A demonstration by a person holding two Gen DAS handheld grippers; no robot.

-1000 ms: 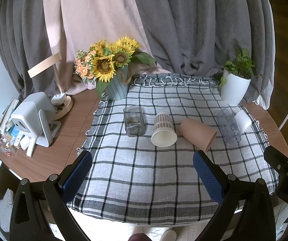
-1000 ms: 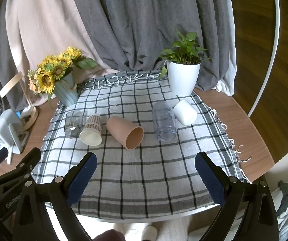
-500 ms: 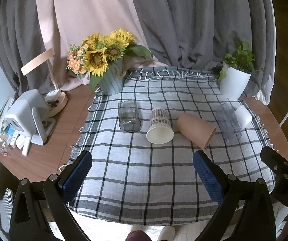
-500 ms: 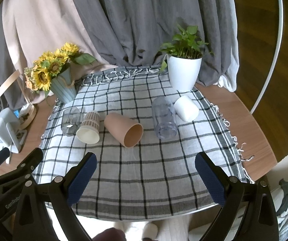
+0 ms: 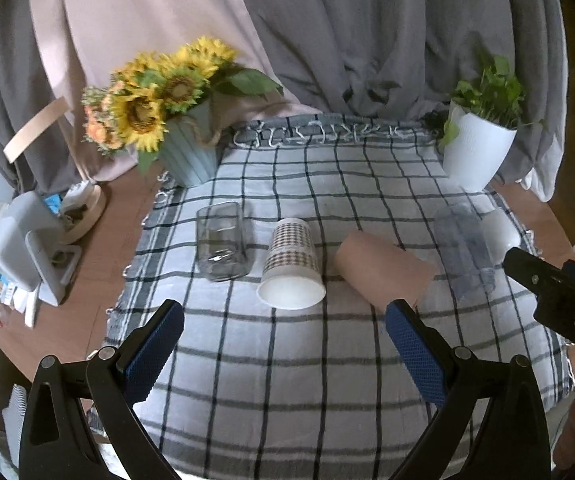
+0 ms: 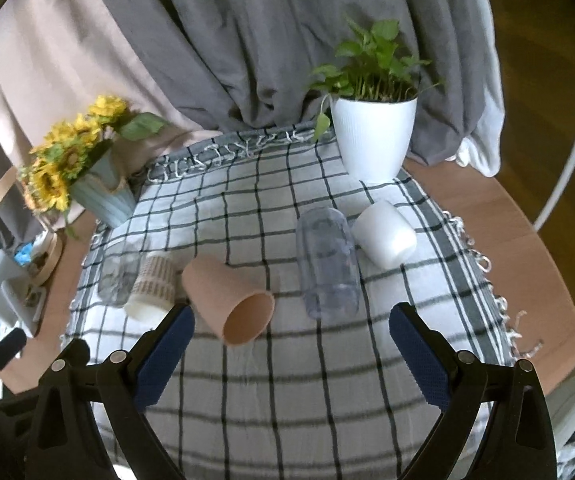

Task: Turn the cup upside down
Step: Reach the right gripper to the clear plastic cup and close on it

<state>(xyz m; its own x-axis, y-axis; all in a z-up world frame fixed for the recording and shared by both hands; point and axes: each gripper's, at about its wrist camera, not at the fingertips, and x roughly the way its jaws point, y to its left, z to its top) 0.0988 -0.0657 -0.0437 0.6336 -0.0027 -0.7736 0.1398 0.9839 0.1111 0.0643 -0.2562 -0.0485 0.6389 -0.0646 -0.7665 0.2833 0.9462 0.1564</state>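
Note:
Several cups lie on their sides in a row on a checked cloth (image 5: 287, 380): a square clear glass (image 5: 220, 246), a patterned paper cup (image 5: 292, 264), a tan cup (image 5: 383, 272), a tall clear plastic cup (image 5: 463, 254) and a white cup (image 5: 501, 230). The right wrist view shows the tan cup (image 6: 227, 294), the clear plastic cup (image 6: 327, 260), the white cup (image 6: 385, 234) and the paper cup (image 6: 153, 282). My left gripper (image 5: 283, 354) is open and empty, just short of the paper cup. My right gripper (image 6: 289, 354) is open and empty, near the tan and clear cups.
A sunflower vase (image 5: 189, 156) stands at the cloth's back left, a white plant pot (image 5: 475, 152) at the back right. A white device (image 5: 27, 252) and clutter sit on the wooden table at left. Grey curtains hang behind.
Both grippers have moved forward toward the row of cups, which now looks larger and nearer. Both stay open; the cups have not moved.

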